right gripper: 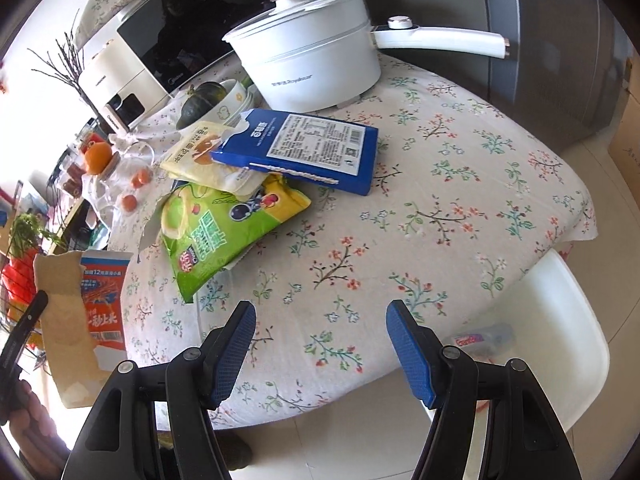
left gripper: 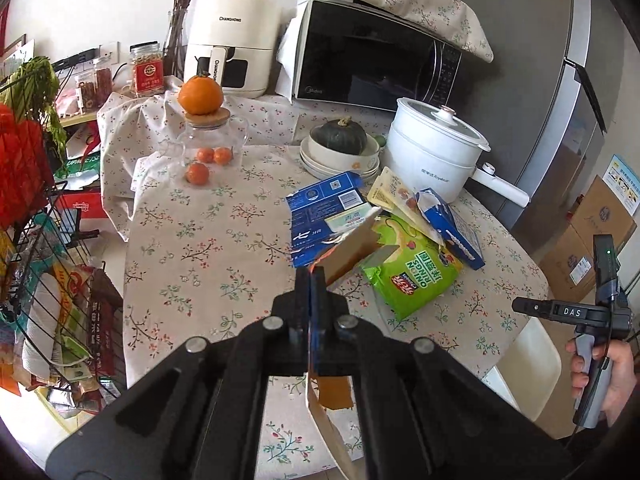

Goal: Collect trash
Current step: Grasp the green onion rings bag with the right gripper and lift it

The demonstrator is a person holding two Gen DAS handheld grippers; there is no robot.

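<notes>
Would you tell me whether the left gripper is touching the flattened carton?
Touching: the left wrist view shows the left gripper shut on the flattened carton.

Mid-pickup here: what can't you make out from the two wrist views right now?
- Left wrist view: flattened carton in the left gripper, its print hidden by the fingers.
- Right wrist view: small wrapper on the white chair, too blurred to read.
- Neither view shows a trash bin.

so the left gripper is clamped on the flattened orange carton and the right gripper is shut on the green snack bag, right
Not quite. The left gripper is indeed clamped on the flattened orange carton, but the right gripper is open and holds nothing; the right wrist view shows its blue pads apart above the tablecloth, while the green snack bag lies untouched on the table.
</notes>
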